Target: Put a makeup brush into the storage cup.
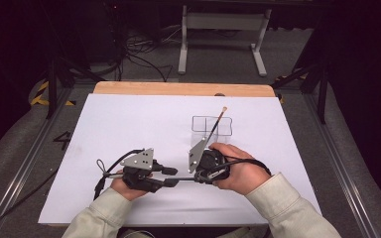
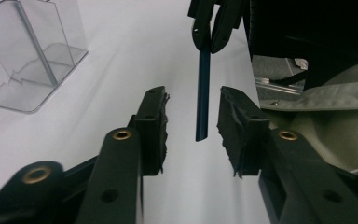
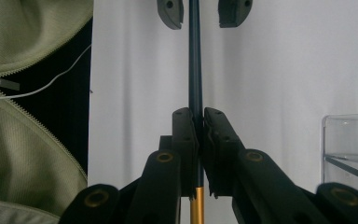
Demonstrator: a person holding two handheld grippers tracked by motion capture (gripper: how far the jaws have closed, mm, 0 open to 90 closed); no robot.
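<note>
right gripper [image 3: 196,140]: jaws clenched on a thin dark-blue brush [image 3: 195,65], gripping the handle near its gold ferrule [image 3: 196,210]; held in the person's right hand [image 1: 243,173] over the near middle of the bench [image 1: 129,119]. brush: long axis runs straight out from the right gripper toward the left gripper, roughly level above the white sheet; its free end sits in the gap between the left gripper's jaws, touching neither so far as the left gripper view tells. left gripper [image 2: 193,126]: jaws released, spread either side of the brush end [image 2: 202,107], facing the right gripper head-on; in the high view [image 1: 171,177] it lies at the person's left, just beside the right gripper [image 1: 198,176]. judgement: the handover turns on this alignment, the handle end lying dead ahead of the left gripper along the shared axis, so closing the jaws would likely be enough. clear plastic holder [image 1: 211,126]: stands on the bench beyond the right gripper, well apart from the left, with a second thin brush [image 1: 217,121] leaning in it, tip up. person's pale sleeves [image 1: 287,203] enter from the near edge.
</note>
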